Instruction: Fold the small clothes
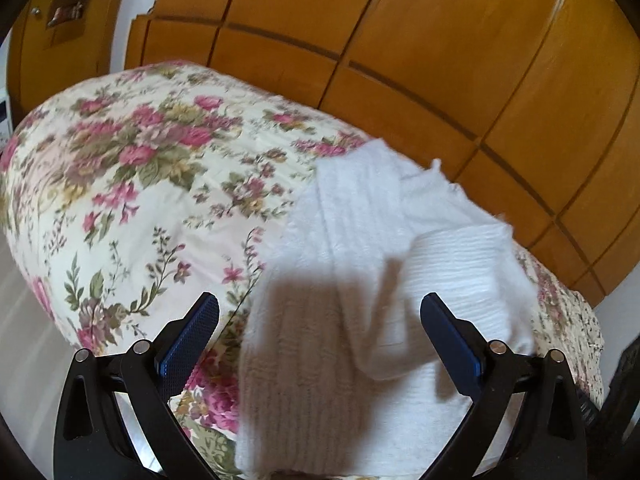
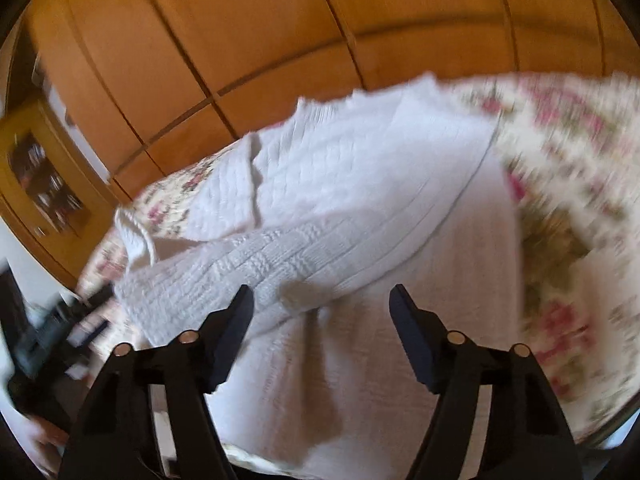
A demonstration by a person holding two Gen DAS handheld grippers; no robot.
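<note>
White knit garment on floral bedspread, seemingly sleeve-folded.

From the right wrist I get the floral bedspread smeared by blur beside the white knit garment, whose near hem runs off my bottom edge; the dark clutter left of the garment I can't identify.

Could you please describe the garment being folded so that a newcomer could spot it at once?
Find the bed with the floral bedspread before the wooden wardrobe. On it lies a white knitted sweater, one sleeve folded across. It is the only plain white thing there.
</note>
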